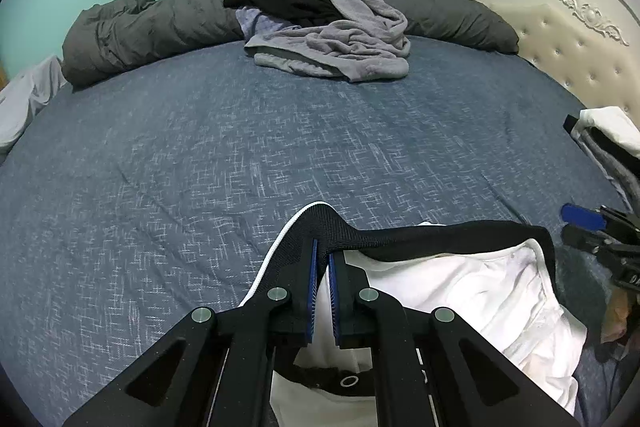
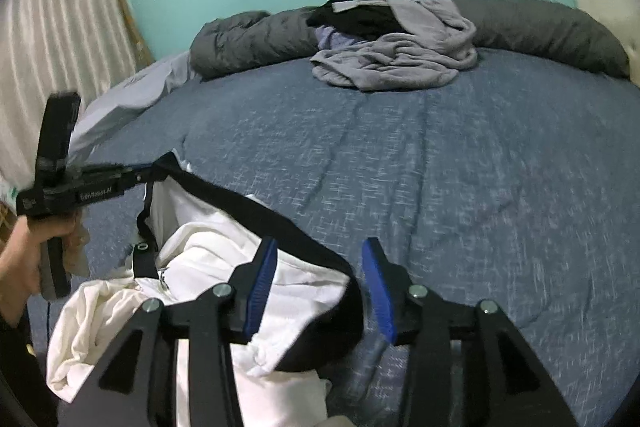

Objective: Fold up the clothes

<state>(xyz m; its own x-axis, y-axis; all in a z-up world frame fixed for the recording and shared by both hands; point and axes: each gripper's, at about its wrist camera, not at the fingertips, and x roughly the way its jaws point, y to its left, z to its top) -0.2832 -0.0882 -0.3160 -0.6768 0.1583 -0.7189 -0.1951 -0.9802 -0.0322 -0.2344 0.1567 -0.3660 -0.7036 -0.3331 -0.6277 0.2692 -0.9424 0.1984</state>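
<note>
Left gripper [image 1: 323, 259] clamped on black waistband [image 1: 420, 237] of white-lined shorts [image 2: 224, 255] at near bed edge, right gripper [image 2: 320, 259] jaws apart straddling waistband, wide bare blue sheet [image 1: 240, 147] ahead, grey clothes pile [image 1: 340, 43] by far edge.

Your left gripper [image 1: 323, 259] pinched the black waistband [image 1: 420, 233] of the white garment [image 1: 472, 291] above the blue bedsheet [image 1: 240, 147]. Your right gripper [image 1: 580, 223] showed at the frame's edge, and a grey clothes pile [image 1: 336, 39] lay far off.
</note>
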